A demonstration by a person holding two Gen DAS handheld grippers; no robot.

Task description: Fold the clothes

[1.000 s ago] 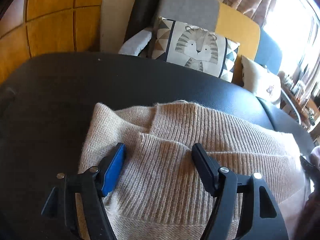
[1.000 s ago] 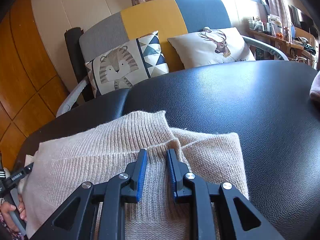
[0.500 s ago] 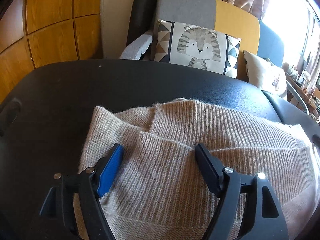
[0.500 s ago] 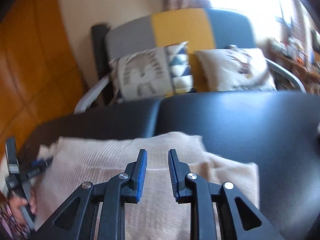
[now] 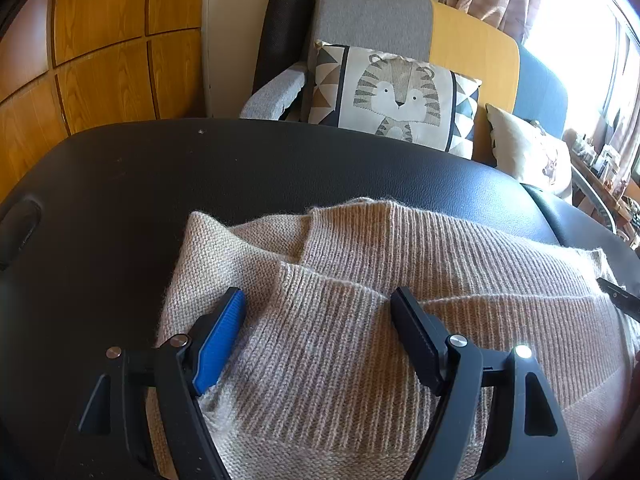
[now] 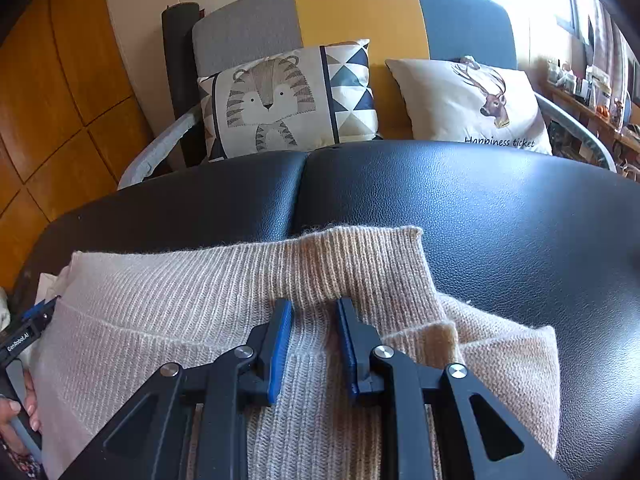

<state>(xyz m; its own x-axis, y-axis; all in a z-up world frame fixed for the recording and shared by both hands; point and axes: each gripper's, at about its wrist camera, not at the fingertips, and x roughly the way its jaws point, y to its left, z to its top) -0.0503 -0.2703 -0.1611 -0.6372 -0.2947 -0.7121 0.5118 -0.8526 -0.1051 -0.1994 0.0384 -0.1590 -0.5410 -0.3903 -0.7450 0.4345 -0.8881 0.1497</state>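
Sweater (image 5: pixel 400 300), folded on the black table (image 5: pixel 160 184), fills the left view from 3 to 7 o'clock under the spread left gripper (image 5: pixel 318 306), while the right view shows the right gripper (image 6: pixel 314 312) narrowly parted, pinching nothing, over its ribbing.

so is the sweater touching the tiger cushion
Apart. The right wrist view shows a wide band of bare black padded table between the sweater and the tiger cushion, which sits on the sofa behind the table's far edge.
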